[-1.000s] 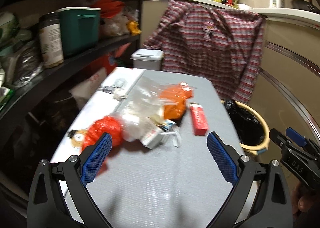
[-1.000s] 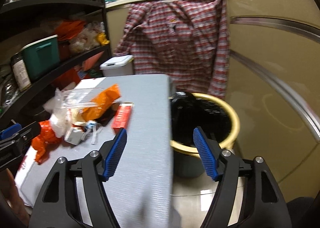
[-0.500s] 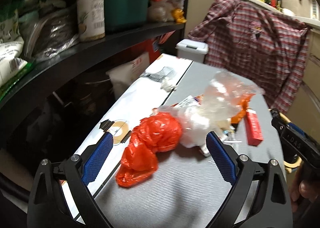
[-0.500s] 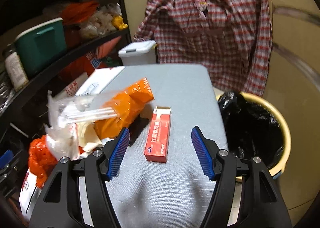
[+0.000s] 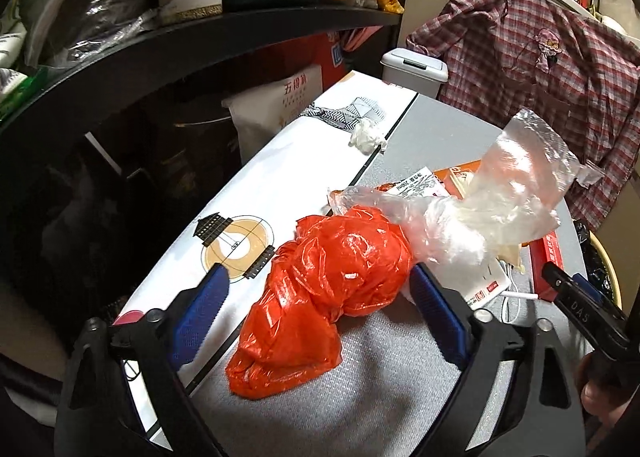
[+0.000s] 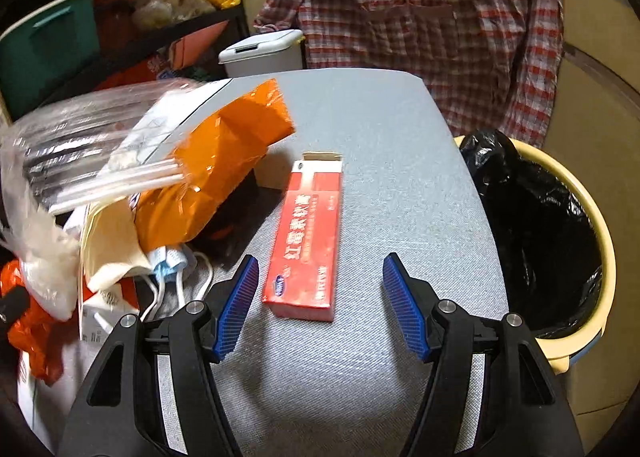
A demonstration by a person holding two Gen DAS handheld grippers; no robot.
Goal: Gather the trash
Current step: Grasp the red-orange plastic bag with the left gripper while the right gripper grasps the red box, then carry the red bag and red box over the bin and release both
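- Crumpled red plastic bag (image 5: 328,297) on the grey table top (image 5: 392,385), lying between the blue pads of the left gripper (image 5: 320,309); right pad close against the bag's right flank, contact uncertain; left pad clear of it.
- Left gripper jaws wide, just been closing a little, bag between them, nothing gripped.
- Clear plastic bag (image 5: 500,197) heaped just beyond and right of the red bag, touching it.
- Red carton (image 6: 306,241) flat on the table, lengthwise toward the far edge, its near end between the tips of the right gripper (image 6: 316,289); gap visible on both sides.
- Right gripper jaws parted moderately, holding nothing, touching nothing.
- Orange packet (image 6: 224,161) and blue face mask (image 6: 170,263) left of the carton, in the trash heap.
- Yellow bin with black liner (image 6: 560,241) right of the table, beside its edge.
- Plaid shirt (image 6: 432,17) hanging beyond the far end of the table.
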